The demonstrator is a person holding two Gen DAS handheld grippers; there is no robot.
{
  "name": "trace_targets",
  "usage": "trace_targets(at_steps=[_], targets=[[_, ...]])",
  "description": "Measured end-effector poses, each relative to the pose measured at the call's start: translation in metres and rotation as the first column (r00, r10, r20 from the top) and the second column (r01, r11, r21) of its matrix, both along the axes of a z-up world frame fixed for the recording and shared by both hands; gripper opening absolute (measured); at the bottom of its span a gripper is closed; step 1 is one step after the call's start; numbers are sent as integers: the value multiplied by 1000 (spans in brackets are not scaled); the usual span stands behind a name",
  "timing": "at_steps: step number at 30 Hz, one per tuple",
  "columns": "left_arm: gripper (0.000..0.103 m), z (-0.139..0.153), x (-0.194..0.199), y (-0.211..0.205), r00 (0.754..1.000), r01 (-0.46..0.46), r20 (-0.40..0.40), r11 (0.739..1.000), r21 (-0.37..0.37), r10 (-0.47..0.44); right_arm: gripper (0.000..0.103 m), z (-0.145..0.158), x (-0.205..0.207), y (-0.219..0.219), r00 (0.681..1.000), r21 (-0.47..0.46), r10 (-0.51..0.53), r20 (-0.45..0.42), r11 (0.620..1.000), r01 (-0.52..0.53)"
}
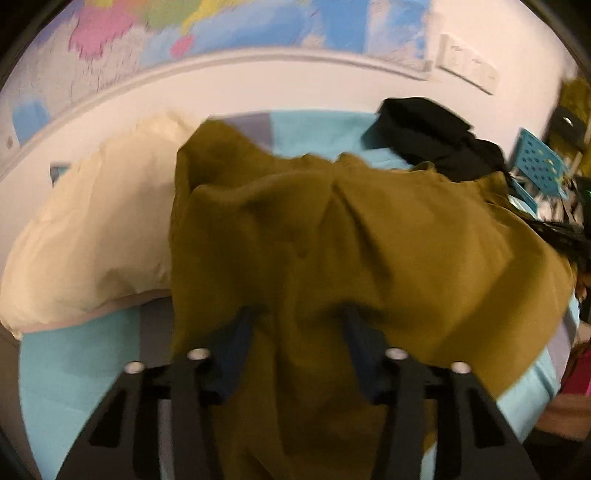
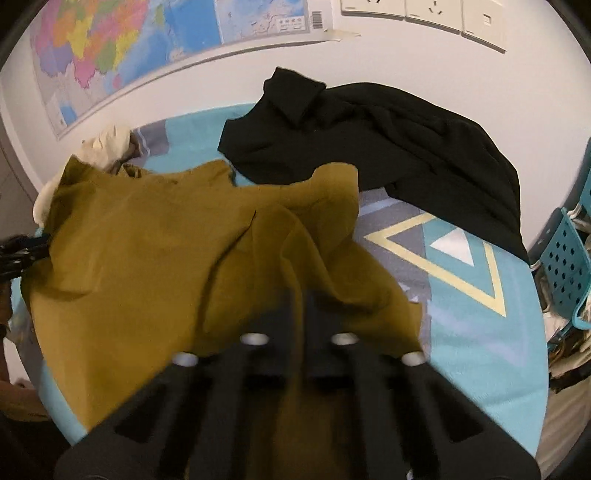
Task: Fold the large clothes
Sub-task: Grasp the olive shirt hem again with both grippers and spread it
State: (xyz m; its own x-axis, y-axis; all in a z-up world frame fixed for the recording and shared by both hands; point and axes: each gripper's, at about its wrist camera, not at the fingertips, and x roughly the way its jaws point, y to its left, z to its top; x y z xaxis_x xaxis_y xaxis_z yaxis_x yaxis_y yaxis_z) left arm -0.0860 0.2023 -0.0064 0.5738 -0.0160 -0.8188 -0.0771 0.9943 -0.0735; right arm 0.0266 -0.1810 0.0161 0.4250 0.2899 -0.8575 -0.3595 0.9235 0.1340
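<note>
Mustard garment [image 1: 332, 236] spread in loose folds over a teal patterned cloth [image 2: 480, 325] covering the surface; whether a desk or a bed lies beneath cannot be told. Left claw [image 1: 297, 314] spread wide, both blue fingers [image 1: 240, 332] pushed under or into the mustard fabric, tips hidden by it; whether any cloth is truly pinched cannot be told. Right claw [image 2: 301, 295] closed tight, fingers pressed together with a ridge of the mustard garment caught between them, fabric rising in creases toward the tips. Cream garment [image 1: 96, 229] bunched at the left side of the cloth, just beside the mustard one and touching its edge; seen small and crumpled at the far left in the right wrist view [image 2: 107, 146]. Black garment [image 2: 369, 140] heaped at the far edge against the wall, its near hem touching or just overlapping the mustard fabric; in the left wrist view [image 1: 436, 136] seen at the far right. Yellow-outlined triangle [image 2: 443, 266] printed on the cloth, lying bare to the right of the mustard garment. Map [image 2: 110, 48] on the wall behind, sockets [image 2: 432, 14] further right. Blue perforated basket [image 2: 565, 266] off the right edge. Left wrist view blurred.
</note>
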Motion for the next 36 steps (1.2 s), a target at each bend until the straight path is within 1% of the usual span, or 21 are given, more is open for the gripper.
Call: trace_targets(at_steps=[2, 3, 5, 7, 8, 9, 10, 11, 13, 14, 15, 16, 18, 20, 22, 23, 26, 31, 33, 35, 36], targets=[[16, -1, 4, 10, 1000, -28, -6, 999, -19, 28, 2, 11, 0, -2, 999, 15, -17, 49, 1000, 17], [14, 0, 7, 15, 999, -42, -8, 999, -33, 41, 2, 18, 1, -4, 997, 29, -26, 71, 999, 24], [10, 5, 10, 22, 999, -52, -2, 996, -67, 52, 2, 37, 2, -8, 985, 45, -71, 160, 997, 65], [10, 10, 12, 22, 998, -57, 9, 996, -64, 57, 1, 51, 3, -12, 968, 104, -110, 225, 991, 88], [11, 11, 12, 21, 998, -53, 11, 997, -53, 54, 1, 51, 5, -13, 964, 122, -126, 234, 988, 99], [11, 12, 15, 18, 999, -54, 9, 998, -26, 54, 2, 44, 9, -10, 971, 96, -111, 211, 991, 92], [12, 11, 18, 17, 998, -55, 4, 998, -10, 55, 2, 34, 15, -6, 982, 57, -88, 170, 995, 79], [16, 10, 20, 14, 999, -50, -2, 999, -7, 50, 2, 21, 20, -4, 990, 26, -81, 119, 997, 78], [20, 9, 25, 13, 999, -51, -7, 999, -9, 51, 5, 1, 23, -5, 995, 23, -84, 46, 996, 83], [22, 10, 25, 12, 999, -50, -8, 999, -7, 50, 9, -5, 25, -5, 996, 12, -90, 17, 996, 90], [24, 10, 26, 11, 999, -47, -4, 999, -6, 47, 11, -8, 24, -7, 995, 15, -101, 4, 995, 100], [27, 12, 25, 10, 999, -48, 7, 999, -1, 48, 14, -6, 22, -10, 994, 36, -109, 7, 993, 109], [35, 17, 23, 6, 998, -49, 34, 999, 16, 49, 29, 4, 14, -12, 992, 46, -118, 38, 992, 117], [47, 25, 17, -2, 997, -45, 71, 998, 51, 41, 40, 24, 3, -15, 988, 85, -128, 85, 989, 121], [53, 32, 13, -10, 995, -34, 96, 996, 80, 26, 41, 41, -9, -13, 984, 108, -112, 138, 989, 97], [53, 35, 11, -14, 994, -28, 107, 995, 94, 18, 42, 47, -14, -10, 984, 121, -94, 151, 990, 76], [56, 38, 9, -26, 993, -13, 121, 991, 136, -4, 50, 55, -25, 7, 987, 163, -15, 157, 987, -11], [57, 36, 10, -40, 992, 23, 118, 988, 156, -42, 54, 41, -35, 51, 986, 172, 120, 117, 975, -139], [59, 34, 11, -43, 992, 34, 111, 988, 149, -51, 59, 30, -35, 67, 983, 184, 163, 88, 967, -177], [61, 30, 13, -45, 993, 44, 103, 989, 143, -59, 65, 17, -33, 84, 981, 183, 183, 58, 965, -190], [61, 28, 14, -46, 993, 47, 99, 989, 141, -61, 65, 10, -33, 92, 979, 184, 199, 37, 962, -202]])
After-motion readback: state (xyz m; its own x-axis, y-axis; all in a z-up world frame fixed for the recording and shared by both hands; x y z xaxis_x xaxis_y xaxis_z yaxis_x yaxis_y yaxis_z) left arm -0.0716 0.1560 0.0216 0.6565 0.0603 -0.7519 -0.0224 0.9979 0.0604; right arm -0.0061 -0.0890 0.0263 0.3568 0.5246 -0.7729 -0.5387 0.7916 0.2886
